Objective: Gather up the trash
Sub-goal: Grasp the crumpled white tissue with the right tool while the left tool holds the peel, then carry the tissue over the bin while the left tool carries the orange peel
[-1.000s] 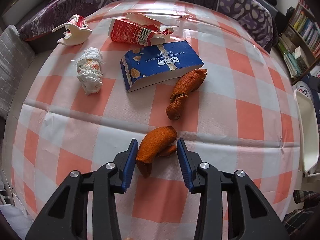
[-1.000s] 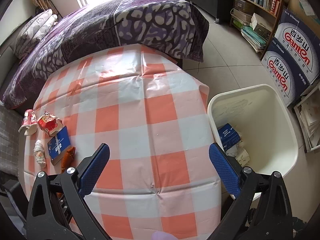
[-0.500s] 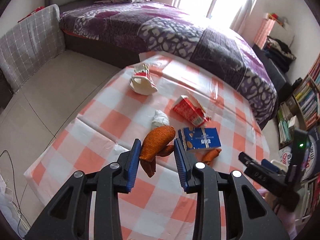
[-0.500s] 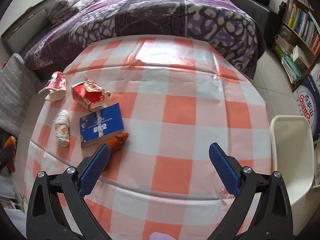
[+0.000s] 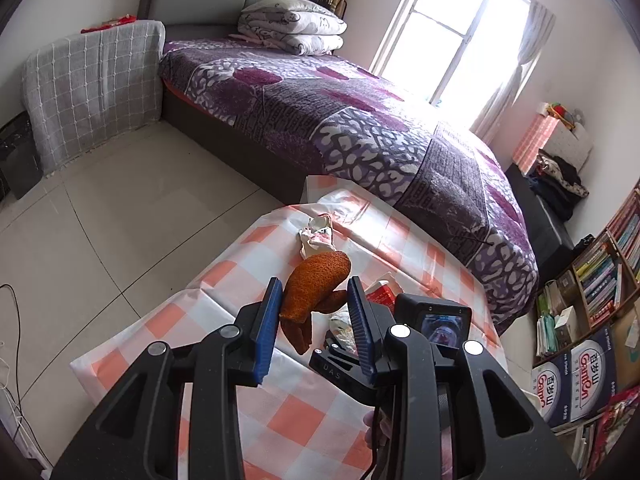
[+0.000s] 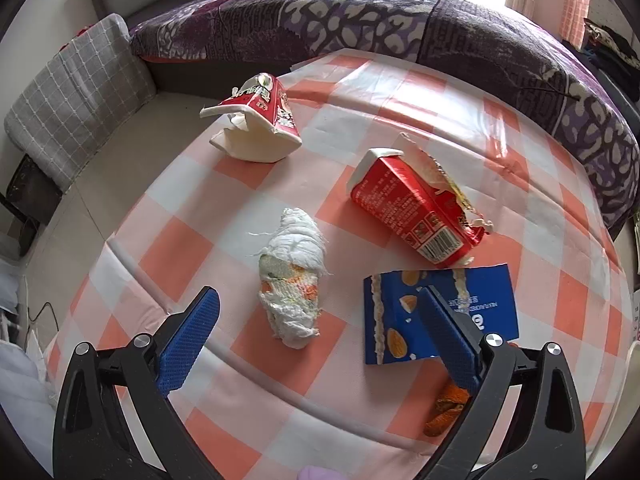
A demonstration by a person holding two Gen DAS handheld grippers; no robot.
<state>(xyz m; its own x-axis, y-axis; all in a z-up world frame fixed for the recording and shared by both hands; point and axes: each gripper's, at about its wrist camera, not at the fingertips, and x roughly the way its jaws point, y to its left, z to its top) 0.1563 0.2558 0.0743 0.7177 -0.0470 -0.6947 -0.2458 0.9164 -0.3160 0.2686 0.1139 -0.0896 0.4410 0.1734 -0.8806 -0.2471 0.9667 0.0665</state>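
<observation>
My left gripper [image 5: 314,322] is shut on an orange peel [image 5: 312,286] and holds it high above the checked table [image 5: 224,360]. My right gripper [image 6: 320,340] is open and empty, low over the table, just short of a crumpled white tissue [image 6: 294,276]. A blue snack box [image 6: 444,312] lies to its right, partly behind the right finger. A torn red carton [image 6: 416,212] and a torn red-and-white carton [image 6: 256,124] lie farther off. Another orange peel [image 6: 446,408] lies at the lower right.
A bed with a purple cover [image 5: 340,120] stands beyond the table. A grey checked cushion [image 5: 96,92] leans at the left. Bookshelves and boxes [image 5: 592,320] stand at the right. The right gripper's body [image 5: 432,328] shows just behind my left fingers.
My left gripper has lifted the orange peel off the table and raised it high. My right gripper has swung from the white bin to the trash and come down close over it.
</observation>
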